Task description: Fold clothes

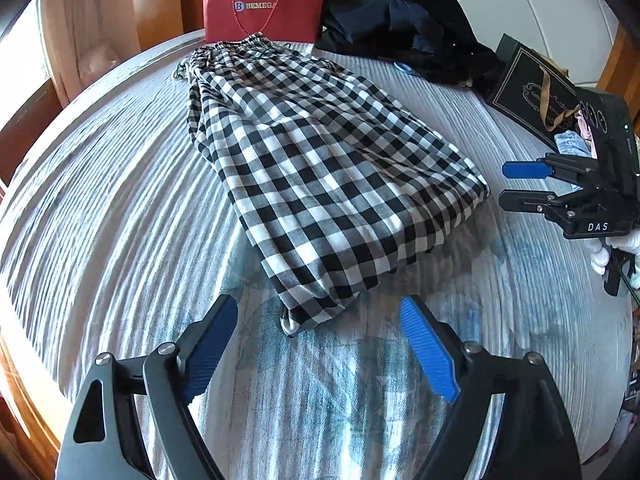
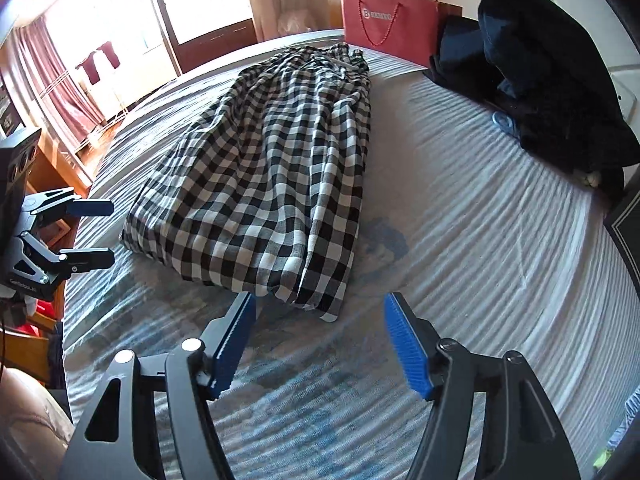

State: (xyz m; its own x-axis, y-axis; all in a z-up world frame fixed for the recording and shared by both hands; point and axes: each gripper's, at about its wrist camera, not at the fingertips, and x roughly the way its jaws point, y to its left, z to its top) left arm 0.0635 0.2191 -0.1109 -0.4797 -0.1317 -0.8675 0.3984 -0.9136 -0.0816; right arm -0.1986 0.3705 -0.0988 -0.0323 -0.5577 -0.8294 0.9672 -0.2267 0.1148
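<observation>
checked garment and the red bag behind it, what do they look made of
Black-and-white checked garment: thin woven cloth, probably cotton or a blend; matte, it drapes in soft creases. Red shopping bag: stiff paper or card with a flat matte face, printed logo and twisted red cord handles.

From where I hold my left tool, a red paper bag point(image 1: 264, 14) stands at twelve o'clock on the far edge of the bed point(image 1: 100, 208), its cord handles hanging down the front. A heap of dark clothes point(image 1: 408, 28) lies just beside it at one o'clock. A black gift bag point(image 1: 528, 88) with gold trim and a ribbon handle lies at two o'clock. Curtains point(image 2: 64, 80) hang by the window at ten o'clock from my right tool.
</observation>
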